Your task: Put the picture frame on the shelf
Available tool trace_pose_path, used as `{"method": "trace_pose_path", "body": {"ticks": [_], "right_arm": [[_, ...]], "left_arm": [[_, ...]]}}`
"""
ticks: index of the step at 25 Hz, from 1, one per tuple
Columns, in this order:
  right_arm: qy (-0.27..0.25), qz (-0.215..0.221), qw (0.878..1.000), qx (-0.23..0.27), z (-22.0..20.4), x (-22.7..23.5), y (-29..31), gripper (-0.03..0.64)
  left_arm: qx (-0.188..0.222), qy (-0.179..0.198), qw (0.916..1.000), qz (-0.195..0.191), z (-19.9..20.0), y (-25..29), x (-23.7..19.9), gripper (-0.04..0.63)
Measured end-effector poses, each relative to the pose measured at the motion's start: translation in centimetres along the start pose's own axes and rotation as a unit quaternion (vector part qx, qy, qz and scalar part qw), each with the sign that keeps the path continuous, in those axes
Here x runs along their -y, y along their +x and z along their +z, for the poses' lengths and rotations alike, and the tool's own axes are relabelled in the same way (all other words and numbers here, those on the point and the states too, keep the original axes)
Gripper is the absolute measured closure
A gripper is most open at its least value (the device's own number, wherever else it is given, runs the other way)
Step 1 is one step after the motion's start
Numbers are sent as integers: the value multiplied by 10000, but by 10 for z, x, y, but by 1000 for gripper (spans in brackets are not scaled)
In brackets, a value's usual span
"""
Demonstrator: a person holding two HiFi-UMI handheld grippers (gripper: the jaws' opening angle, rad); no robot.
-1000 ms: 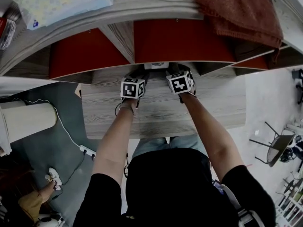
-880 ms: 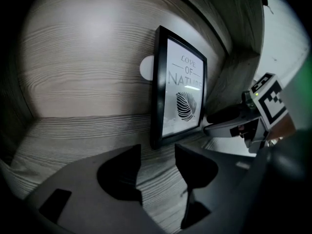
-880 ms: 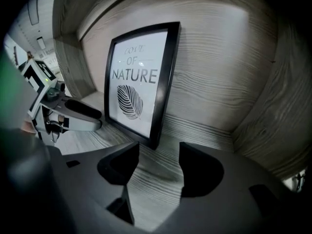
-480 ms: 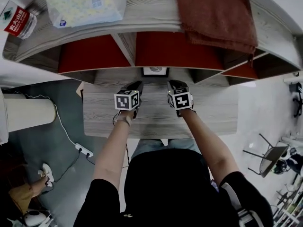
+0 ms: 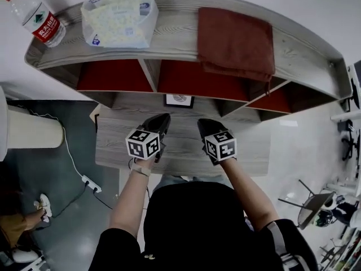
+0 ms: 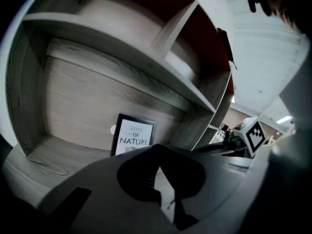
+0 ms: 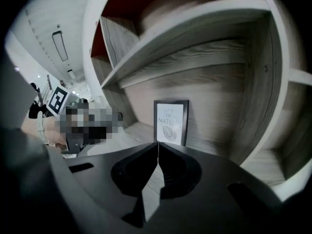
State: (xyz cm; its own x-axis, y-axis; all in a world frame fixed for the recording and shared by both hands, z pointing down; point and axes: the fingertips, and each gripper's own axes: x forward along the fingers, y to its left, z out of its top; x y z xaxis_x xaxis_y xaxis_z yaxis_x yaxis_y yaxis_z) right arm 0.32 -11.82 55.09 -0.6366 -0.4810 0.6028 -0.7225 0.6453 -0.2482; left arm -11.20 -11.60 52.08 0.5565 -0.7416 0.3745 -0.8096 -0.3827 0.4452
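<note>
Pulling away from the grey wood-grain shelf unit [image 5: 304, 58], both hands have come up and back toward the front edge of its lower board [image 5: 113, 143]; a second ago they were at the back edge. The black hand-held left gripper [image 5: 162, 119] has just been closing, and its jaws now meet with nothing between them. Ahead of it, the small black-framed picture with white printed paper [image 5: 179, 100] stands alone at the middle of the board's back edge, against the rear wall, well apart from both tools. It stands in portrait, long axis up and down, printed face toward the front edge. The matching right gripper [image 5: 204, 124] has likewise just closed on nothing. By my reckoning the frame is placed and the job is as good as done.
</note>
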Motion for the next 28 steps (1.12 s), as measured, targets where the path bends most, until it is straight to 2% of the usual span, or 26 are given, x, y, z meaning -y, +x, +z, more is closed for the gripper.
{"method": "trace_pose_path", "body": {"ticks": [8,13,17,22,28], "right_arm": [[-28,541,9956,763,57,-31,-86,618],[-296,651,9913,1106,78,-44,-128,618],[-388,628,9879,1361,86,-37,-154,617],[-64,689,9819,1761,104,-29,-176,617],[-142,611,9785,1964,111,-23,-183,617]], "left_arm": [[726,648,9948,-289,58,-40,86,588],[625,1211,9893,-521,71,-55,118,588],[657,1322,9871,-620,81,-62,137,588],[1097,951,9845,-986,94,-61,156,588],[1341,1218,9792,-918,103,-57,171,588]]}}
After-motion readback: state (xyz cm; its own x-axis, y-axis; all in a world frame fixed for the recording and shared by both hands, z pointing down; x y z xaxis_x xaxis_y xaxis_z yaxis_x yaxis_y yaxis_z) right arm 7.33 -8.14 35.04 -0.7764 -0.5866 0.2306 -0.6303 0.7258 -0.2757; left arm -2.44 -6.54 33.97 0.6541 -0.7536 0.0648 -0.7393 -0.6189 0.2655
